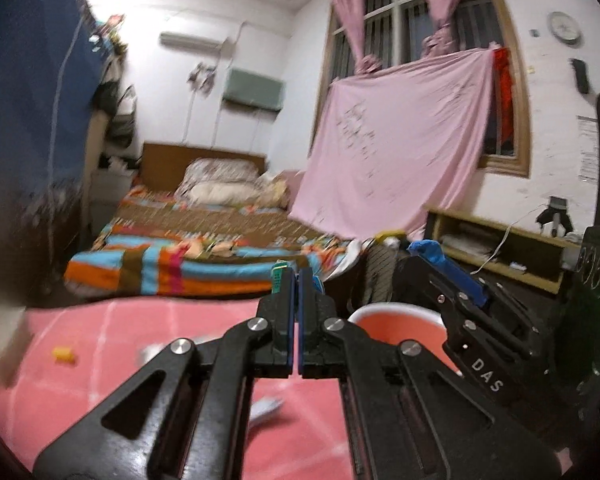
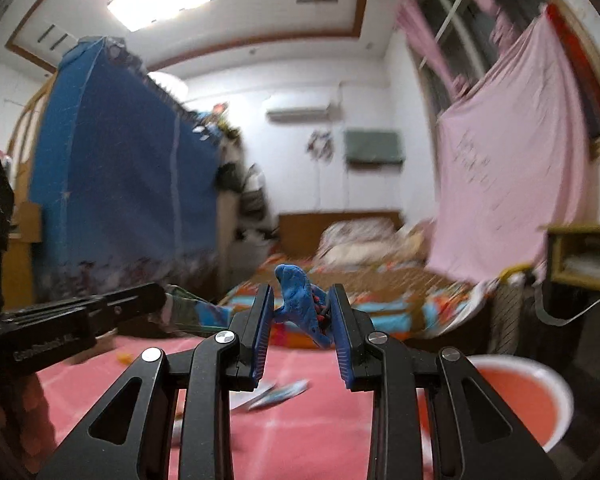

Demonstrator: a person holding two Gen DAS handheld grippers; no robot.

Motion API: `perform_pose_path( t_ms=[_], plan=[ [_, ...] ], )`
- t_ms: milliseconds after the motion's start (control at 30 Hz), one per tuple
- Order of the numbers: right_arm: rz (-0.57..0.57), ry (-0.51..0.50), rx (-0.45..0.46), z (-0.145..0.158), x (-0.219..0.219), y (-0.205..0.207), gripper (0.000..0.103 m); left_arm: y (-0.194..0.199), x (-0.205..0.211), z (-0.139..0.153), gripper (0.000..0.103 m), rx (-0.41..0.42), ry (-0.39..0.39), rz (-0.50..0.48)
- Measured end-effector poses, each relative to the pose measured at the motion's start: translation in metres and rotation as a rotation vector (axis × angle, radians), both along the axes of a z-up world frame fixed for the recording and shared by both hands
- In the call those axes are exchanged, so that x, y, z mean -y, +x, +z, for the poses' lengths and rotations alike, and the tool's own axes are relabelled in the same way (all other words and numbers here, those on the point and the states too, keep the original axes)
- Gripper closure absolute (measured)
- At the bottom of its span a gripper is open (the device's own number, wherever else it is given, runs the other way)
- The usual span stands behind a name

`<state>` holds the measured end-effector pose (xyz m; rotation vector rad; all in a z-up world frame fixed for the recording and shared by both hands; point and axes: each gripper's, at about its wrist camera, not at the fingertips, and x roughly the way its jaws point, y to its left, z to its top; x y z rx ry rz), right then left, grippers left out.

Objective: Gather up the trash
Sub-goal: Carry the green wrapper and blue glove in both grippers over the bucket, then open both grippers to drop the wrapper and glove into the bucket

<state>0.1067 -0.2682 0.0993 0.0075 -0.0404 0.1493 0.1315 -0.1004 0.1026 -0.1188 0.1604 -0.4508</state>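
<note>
Nearest the cameras, on the pink gridded mat (image 2: 300, 432), a flat blue-and-white wrapper (image 2: 278, 394) is left lying near the bucket. Low and right of both tools, the white-rimmed orange bucket (image 2: 516, 396) is seen, nearer the right gripper (image 2: 302, 320), whose jaws are clamped on a crumpled blue scrap (image 2: 298, 296). The left gripper (image 1: 298, 280) is closed narrowly on a thin green-printed wrapper (image 1: 278, 276). A small yellow piece (image 1: 65, 355) is left toward the mat's left edge.

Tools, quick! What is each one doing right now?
Left tool: closed on a thin green wrapper.
Right tool: closed on a crumpled blue wrapper.
</note>
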Motion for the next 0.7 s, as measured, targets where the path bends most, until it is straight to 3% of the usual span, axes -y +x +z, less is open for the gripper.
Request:
perform_pose_path(
  t_ms=[133,300,533,700],
  plan=[
    [-0.09,0.019,0.029,0.006,0.032,0.007,0.077,0.008,0.028,0.011,0.103,0.066,-0.01,-0.069],
    [-0.186,0.051,-0.003,-0.003,0.069,0.02,0.077,0.03,0.067,0.014,0.103,0.066,-0.003,-0.164],
    [-0.303,0.179,-0.129,-0.028,0.113,0.036,0.076,0.072,0.116,-0.002,0.103,-0.103,-0.02,-0.293],
    [-0.352,0.23,-0.229,-0.045,0.135,0.051,0.076,0.099,0.148,-0.022,0.103,-0.237,-0.018,-0.318]
  ],
)
